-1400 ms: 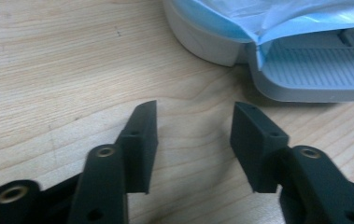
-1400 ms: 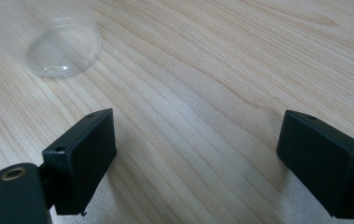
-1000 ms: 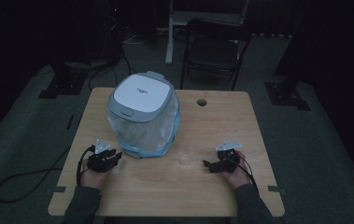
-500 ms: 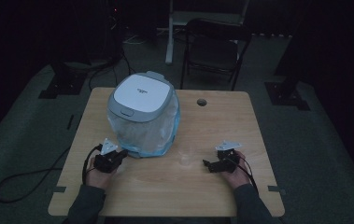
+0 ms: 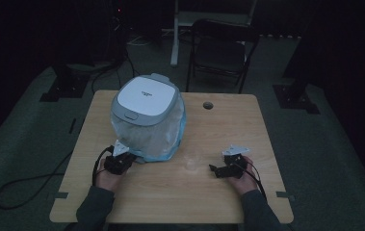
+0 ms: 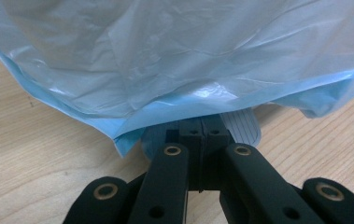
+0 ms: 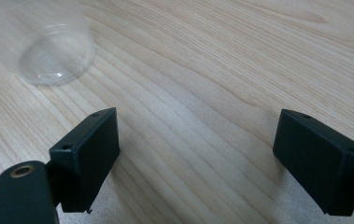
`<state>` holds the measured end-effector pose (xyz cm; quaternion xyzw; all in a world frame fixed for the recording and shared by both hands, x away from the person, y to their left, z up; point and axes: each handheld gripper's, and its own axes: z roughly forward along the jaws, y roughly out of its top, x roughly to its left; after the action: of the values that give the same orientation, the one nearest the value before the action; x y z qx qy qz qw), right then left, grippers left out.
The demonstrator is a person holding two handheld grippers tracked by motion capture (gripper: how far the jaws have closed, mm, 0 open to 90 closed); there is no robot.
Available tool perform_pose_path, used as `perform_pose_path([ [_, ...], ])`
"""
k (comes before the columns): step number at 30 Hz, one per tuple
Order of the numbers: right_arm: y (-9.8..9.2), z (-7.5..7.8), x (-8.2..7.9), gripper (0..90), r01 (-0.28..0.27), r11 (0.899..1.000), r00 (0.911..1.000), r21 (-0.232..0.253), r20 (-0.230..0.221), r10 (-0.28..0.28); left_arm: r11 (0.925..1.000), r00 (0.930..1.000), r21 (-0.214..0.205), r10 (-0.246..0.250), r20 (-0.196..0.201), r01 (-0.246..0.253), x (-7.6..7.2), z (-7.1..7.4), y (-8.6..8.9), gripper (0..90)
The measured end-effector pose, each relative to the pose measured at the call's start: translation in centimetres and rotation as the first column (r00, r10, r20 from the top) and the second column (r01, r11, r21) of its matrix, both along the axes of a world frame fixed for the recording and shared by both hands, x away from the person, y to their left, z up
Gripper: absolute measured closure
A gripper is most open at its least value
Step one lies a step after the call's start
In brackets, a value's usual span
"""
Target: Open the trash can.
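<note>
Right now my left hand-held gripper (image 5: 122, 159) sits low on the tabletop (image 5: 180, 202) at the near left, and in the left gripper view its jaws stand pressed together with no gap, their tips tucked under the hem of the blue plastic bag (image 6: 179, 70); whether a fold of the film is actually pinched between them I cannot tell, since the hem drapes over the tips. A pale ribbed piece (image 6: 242, 127) lies just beyond the jaws under that hem, and I cannot say what it is. My right hand-held gripper (image 5: 218, 169) rests on the near right of the tabletop, well apart from the bag, with its jaws spread wide over bare wood in the right gripper view. Just ahead of it stands a clear plastic cup (image 7: 48, 44), untouched. Farther back, the bag wraps the trash bin (image 5: 145, 98), whose white and grey lid is down, and the film hangs loose around the bin's sides to the wood. I judge the work barely started: the bag's lower edge is reached, but nothing is lifted, pulled free or tidied yet, and the right side has yet to join in. Beyond the tabletop a dark folding chair (image 5: 221, 53) stands on the floor.
</note>
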<state>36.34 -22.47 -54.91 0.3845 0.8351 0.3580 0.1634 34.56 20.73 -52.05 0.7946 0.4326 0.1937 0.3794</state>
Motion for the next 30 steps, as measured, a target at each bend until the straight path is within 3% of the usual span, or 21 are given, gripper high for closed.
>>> perform_pose_path([
  [3, 0.0, 0.0, 0.0, 13.8, 0.0, 1.0, 1.0, 0.0, 0.0, 0.0, 0.9996, 1.0, -0.027, -0.002, -0.009, 0.002, 0.1, -0.2, 0.3, 90.0],
  [9, 0.0, 0.0, 0.0, 13.8, 0.0, 1.0, 1.0, 0.0, 0.0, 0.0, 1.0, 0.9996, 0.01, -0.001, 0.027, 0.0, -0.3, -0.5, -0.1, 90.0],
  [16, 0.0, 0.0, 0.0, 13.8, 0.0, 1.0, 1.0, -0.001, 0.0, 0.0, 0.9995, 0.9994, 0.033, 0.005, 0.035, -0.006, -0.4, -0.7, -0.4, 90.0],
  [30, 0.0, 0.0, 0.0, 13.9, 0.0, 1.0, 1.0, 0.0, 0.0, 0.0, 0.9987, 0.9997, 0.047, 0.017, 0.015, -0.018, -0.3, -1.4, -0.6, 90.0],
])
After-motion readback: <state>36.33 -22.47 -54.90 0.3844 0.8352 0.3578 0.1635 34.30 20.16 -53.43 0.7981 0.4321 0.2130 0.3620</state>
